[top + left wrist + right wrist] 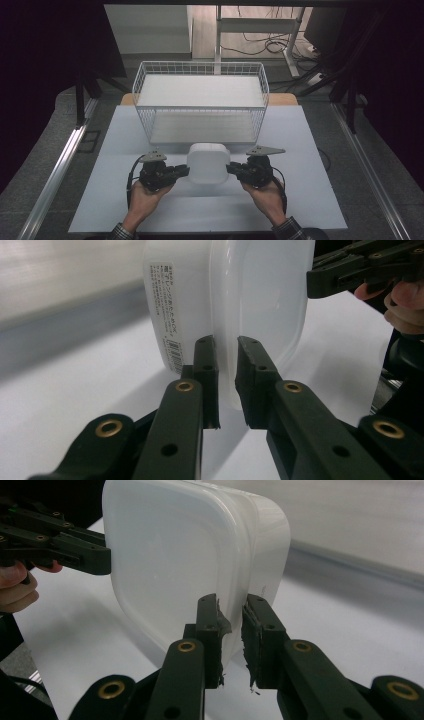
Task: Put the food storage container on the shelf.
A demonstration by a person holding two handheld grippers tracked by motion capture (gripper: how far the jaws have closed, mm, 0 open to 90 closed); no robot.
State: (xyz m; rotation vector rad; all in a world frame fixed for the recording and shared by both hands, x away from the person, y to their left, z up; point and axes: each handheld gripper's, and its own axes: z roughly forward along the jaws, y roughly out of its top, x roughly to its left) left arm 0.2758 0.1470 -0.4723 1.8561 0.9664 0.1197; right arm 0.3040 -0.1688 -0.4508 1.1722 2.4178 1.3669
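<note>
Box (pixel 208 162): white, on desk (pixel 310 190), at 6 o'clock from basket (pixel 200 100)
Left tool (pixel 184 171): pinches box rim
Right tool (pixel 231 169): pinches box rim

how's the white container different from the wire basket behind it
The white container has solid, cloudy plastic walls; the wire basket is open mesh. The container is smaller. It is gripped at both sides by the left gripper and right gripper, while the basket stands untouched. Both are white with rounded corners.
</note>
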